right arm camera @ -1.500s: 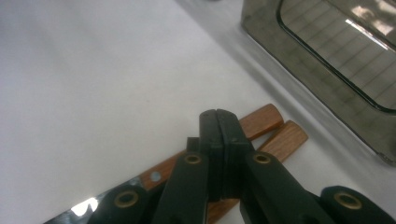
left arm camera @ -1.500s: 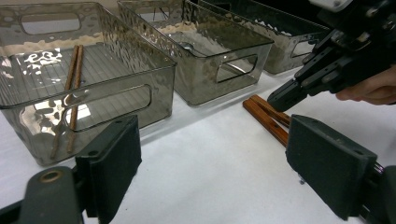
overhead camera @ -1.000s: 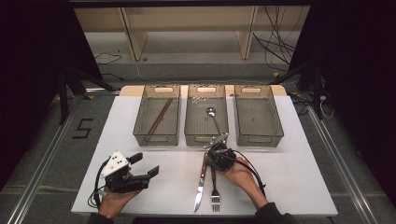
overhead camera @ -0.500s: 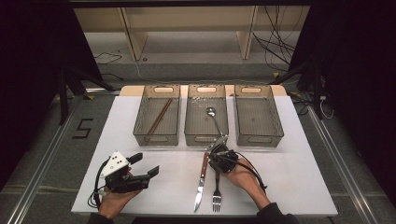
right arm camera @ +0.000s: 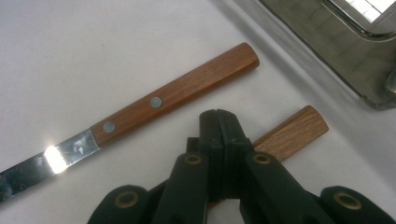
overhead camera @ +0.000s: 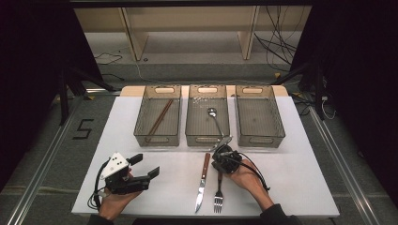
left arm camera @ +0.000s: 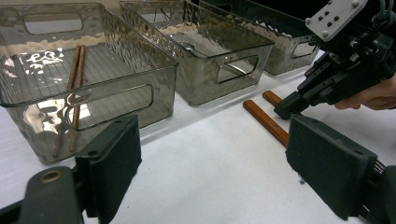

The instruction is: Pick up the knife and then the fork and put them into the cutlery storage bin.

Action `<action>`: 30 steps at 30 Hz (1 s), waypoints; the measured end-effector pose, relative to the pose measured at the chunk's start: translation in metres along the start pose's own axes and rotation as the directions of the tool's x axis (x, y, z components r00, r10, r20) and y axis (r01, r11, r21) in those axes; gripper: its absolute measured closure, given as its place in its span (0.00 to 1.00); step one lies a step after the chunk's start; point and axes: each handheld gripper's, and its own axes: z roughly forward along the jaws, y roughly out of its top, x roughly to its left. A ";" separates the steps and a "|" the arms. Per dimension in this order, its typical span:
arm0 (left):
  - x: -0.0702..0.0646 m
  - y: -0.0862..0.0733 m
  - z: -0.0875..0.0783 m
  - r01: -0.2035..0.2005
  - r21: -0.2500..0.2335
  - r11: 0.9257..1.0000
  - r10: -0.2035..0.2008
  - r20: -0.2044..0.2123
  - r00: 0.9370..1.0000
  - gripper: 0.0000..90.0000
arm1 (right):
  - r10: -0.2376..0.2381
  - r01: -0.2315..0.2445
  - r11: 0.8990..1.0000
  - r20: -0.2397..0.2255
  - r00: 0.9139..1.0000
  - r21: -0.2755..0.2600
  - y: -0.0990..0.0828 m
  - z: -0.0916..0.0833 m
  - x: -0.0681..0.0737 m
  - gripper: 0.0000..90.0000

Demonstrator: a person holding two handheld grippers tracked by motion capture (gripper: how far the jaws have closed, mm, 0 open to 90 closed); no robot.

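On the white table, the right gripper – jaws pressed together (nothing visibly clamped) – hovers over the fork's wooden handle, apparently lining up a pickup; the left gripper rests wide open.

Knife lies left of fork, before three bins.

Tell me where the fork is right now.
In the high view, the fork lies on the white table near its front edge, just right of the knife, its handle under the right gripper.

Bright table, dark surroundings, blade glare
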 end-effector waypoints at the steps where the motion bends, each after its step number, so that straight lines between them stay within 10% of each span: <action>1: 0.000 0.000 0.000 -0.001 0.001 1.000 0.001 0.000 1.000 0.20 | 0.005 -0.005 1.000 0.002 1.000 0.003 0.000 -0.001 0.000 1.00; 23: -0.001 0.000 0.000 -0.007 0.007 1.000 0.007 -0.003 1.000 0.20 | 0.009 -0.010 1.000 0.033 0.999 0.029 -0.009 -0.009 -0.008 1.00; 30: -0.001 0.000 0.000 -0.009 0.006 1.000 0.009 -0.003 1.000 0.20 | -0.019 0.019 0.999 0.007 1.000 -0.047 0.005 -0.019 -0.003 1.00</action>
